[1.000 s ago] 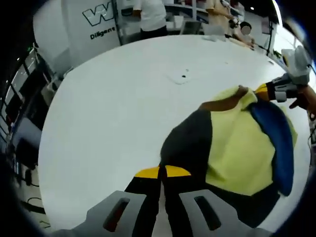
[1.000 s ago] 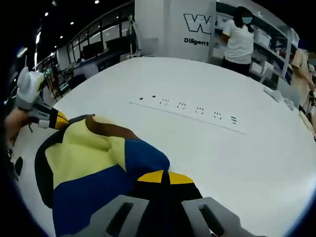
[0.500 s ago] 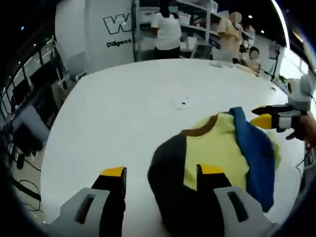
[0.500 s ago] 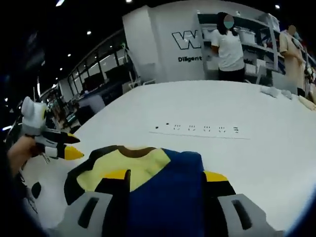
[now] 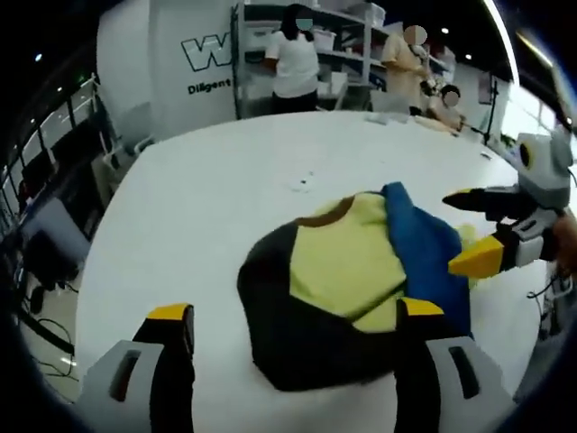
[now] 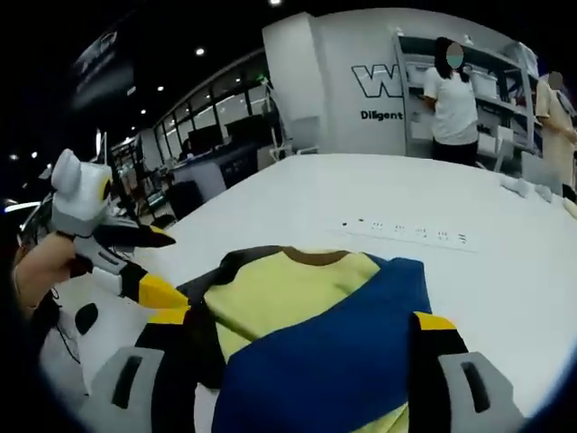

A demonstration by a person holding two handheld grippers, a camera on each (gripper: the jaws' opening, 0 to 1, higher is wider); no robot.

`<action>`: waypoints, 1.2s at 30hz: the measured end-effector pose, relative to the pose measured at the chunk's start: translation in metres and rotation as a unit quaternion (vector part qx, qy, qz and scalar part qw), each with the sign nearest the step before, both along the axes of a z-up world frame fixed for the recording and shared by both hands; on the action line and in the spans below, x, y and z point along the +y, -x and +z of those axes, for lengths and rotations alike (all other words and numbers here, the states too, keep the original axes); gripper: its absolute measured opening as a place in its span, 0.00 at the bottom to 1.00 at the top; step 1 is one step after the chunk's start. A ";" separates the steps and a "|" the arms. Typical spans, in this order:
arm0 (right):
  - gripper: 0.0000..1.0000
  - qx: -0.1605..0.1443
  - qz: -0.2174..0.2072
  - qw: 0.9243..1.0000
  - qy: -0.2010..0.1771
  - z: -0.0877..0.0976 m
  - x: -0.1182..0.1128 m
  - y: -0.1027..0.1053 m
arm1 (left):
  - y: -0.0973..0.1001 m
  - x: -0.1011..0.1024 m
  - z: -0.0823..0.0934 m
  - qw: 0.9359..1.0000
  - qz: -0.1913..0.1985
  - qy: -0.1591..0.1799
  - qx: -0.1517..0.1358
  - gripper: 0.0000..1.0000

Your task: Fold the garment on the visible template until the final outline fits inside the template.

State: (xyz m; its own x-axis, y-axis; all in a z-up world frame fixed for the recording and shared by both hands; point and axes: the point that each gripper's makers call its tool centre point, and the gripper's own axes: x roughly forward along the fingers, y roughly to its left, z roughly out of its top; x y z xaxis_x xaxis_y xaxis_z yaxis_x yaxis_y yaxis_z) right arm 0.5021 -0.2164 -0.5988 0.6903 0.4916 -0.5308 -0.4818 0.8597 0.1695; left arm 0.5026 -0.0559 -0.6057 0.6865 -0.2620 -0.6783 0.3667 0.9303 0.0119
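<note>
Two tongs, both spread wide, holding nothing: left tongs (image 5: 293,316) over black edge of garment (image 5: 347,271); right tongs (image 6: 302,325) over its blue panel.
Garment: black/yellow/blue top with brown collar, lying bunched, partly folded on white surface (image 5: 198,207). Template outline not discernible.
Risks: blue flap loose on top, may slide open; bunched black hem may overhang outline; grab through several layers would drag whole pile.
Versus 1 s ago: both tongs then pinched shut on fabric, now released and backed off; garment settled flatter.
</note>
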 end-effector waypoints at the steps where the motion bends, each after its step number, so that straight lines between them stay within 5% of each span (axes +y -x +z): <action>1: 0.96 -0.001 0.003 1.000 0.000 0.000 0.002 0.004 | 0.003 0.000 0.000 1.000 0.001 0.000 0.000 0.92; 12: 0.93 0.021 0.029 0.999 0.011 -0.024 0.004 0.046 | 0.038 -0.019 -0.020 1.000 0.011 0.011 0.012 0.93; 20: 0.79 0.035 0.054 0.998 0.010 -0.038 0.006 0.076 | 0.058 -0.026 -0.045 0.998 0.045 0.031 0.036 0.88; 26: 0.71 0.034 0.075 0.996 0.042 -0.049 0.010 0.093 | 0.064 -0.034 -0.054 0.995 0.061 0.064 0.047 0.80; 32: 0.58 0.058 0.054 0.997 0.014 -0.055 0.014 0.105 | 0.064 -0.038 -0.058 0.993 0.080 0.074 0.050 0.72; 36: 0.50 0.070 0.056 0.996 0.027 -0.064 0.017 0.113 | 0.062 -0.039 -0.064 0.991 0.093 0.079 0.061 0.67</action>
